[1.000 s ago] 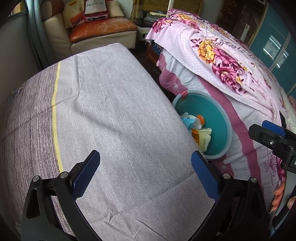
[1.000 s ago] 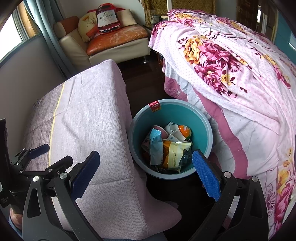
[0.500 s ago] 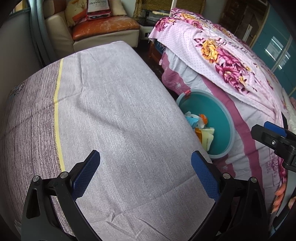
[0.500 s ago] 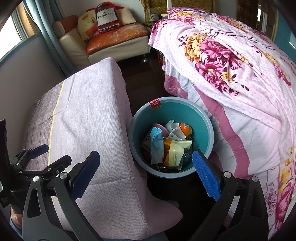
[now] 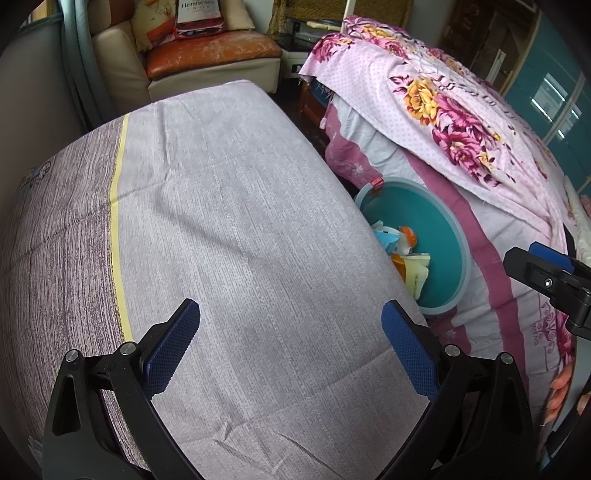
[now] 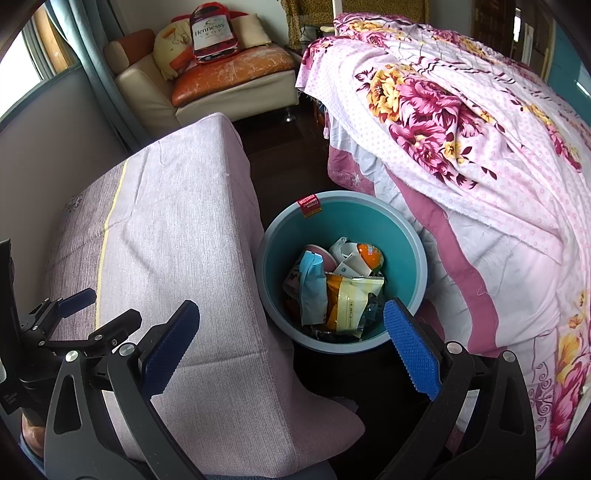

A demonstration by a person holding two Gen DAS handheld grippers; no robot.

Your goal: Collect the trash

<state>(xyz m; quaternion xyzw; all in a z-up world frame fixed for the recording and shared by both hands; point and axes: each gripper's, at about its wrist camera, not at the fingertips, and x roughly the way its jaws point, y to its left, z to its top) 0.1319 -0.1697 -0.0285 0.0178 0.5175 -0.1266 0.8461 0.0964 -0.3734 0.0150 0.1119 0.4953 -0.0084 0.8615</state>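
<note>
Your left gripper [image 5: 290, 345] and right gripper [image 6: 291, 341] both hang spread and empty, one above the cloth-covered table [image 5: 229, 229], the other near the wrapper-filled teal bin [image 6: 415, 251].

"Hennessy" stands in dark letters on the white label of the bottle-shaped cushion [image 6: 212, 33] on the sofa [image 6: 229, 79], with smaller letters beneath that seem to read "V.S.O.P"; the left wrist view shows the same word. The red sticker [image 6: 309, 205] on the rim of the teal bin [image 6: 402, 236] carries white print too small to read, as does the yellow snack packet [image 6: 351, 301] inside
</note>
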